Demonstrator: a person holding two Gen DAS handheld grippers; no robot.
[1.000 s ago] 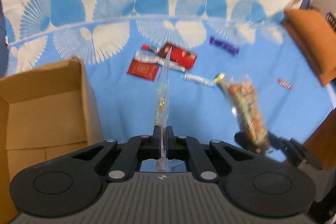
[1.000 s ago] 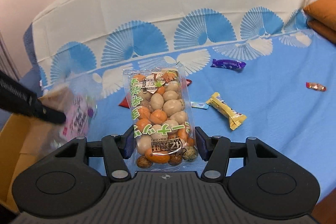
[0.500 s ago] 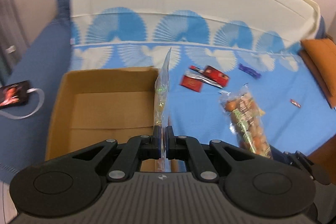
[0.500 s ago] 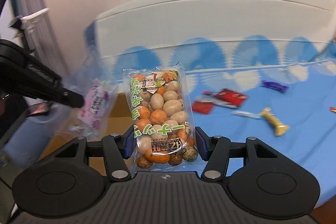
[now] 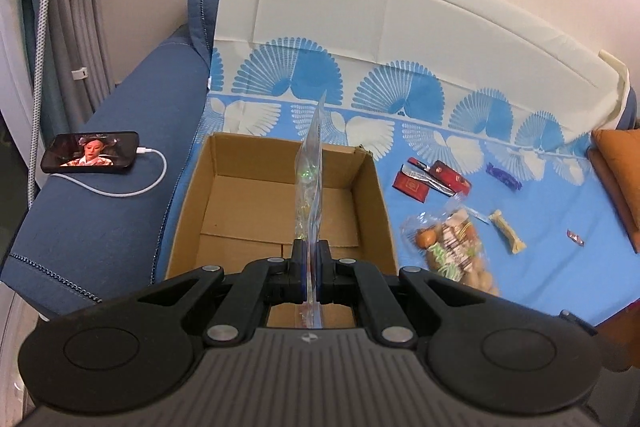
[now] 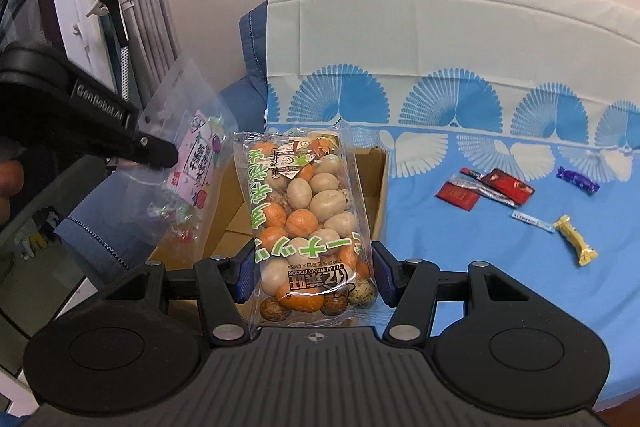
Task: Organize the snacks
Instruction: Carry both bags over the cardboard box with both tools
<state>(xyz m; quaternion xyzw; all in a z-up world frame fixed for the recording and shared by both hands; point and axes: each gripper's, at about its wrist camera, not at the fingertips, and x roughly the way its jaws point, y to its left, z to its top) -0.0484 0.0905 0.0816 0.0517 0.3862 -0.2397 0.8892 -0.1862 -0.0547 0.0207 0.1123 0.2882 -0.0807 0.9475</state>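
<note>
Snacks: left gripper [image 5: 310,259] pinches clear candy bag [image 5: 308,167] above cardboard box [image 5: 376,195]; right gripper [image 6: 314,269] clamps nut packet [image 6: 308,211] at box's three o'clock.

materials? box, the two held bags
Box: corrugated cardboard by the look, matte brown, flap seams on the floor.
Nut bag in the right gripper: clear glossy plastic film, printed; glare and crinkles.
Candy bag in the left gripper: thin clear plastic, probably; see-through, creased, pink label.
</note>
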